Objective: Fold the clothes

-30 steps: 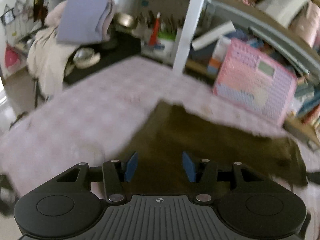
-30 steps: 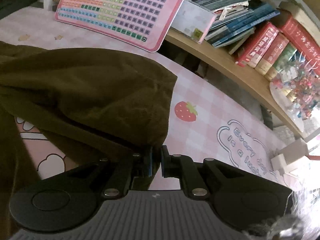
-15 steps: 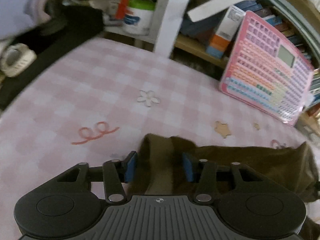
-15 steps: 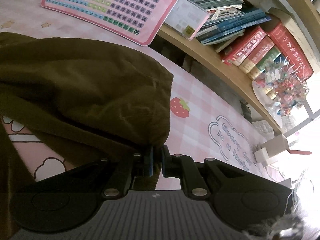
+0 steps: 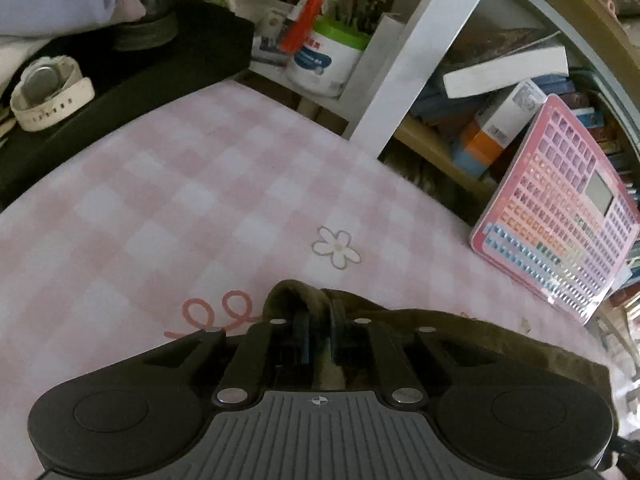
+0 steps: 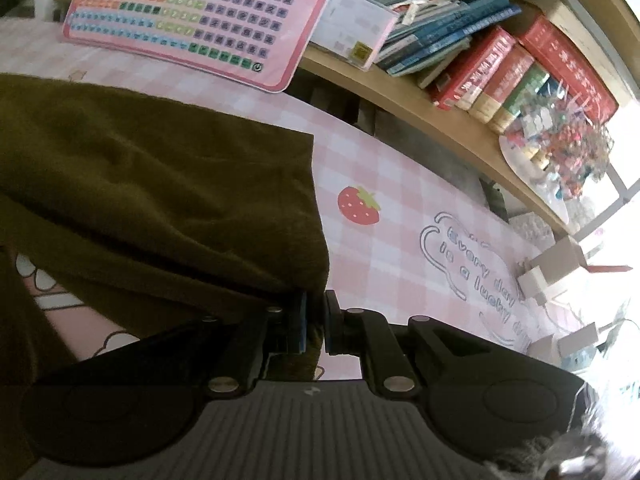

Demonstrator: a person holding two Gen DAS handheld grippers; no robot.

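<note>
Left wrist view: the left gripper (image 5: 318, 338) is pinching a bunched corner of the olive-brown garment (image 5: 460, 326), just below the white flower print (image 5: 336, 247); its jaws have just been easing apart slightly.

Right wrist view: the right gripper (image 6: 315, 322) is apparently clamping the garment's (image 6: 160, 184) edge, left of the strawberry print (image 6: 357, 205).

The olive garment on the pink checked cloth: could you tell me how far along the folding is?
Done: a fold already shows, the olive garment doubled over itself. In hand: the left gripper pinches a bunched corner, its jaws having just been moving; the right gripper clamps another edge. Left: laying it flat and neat on the pink checked cloth.
</note>
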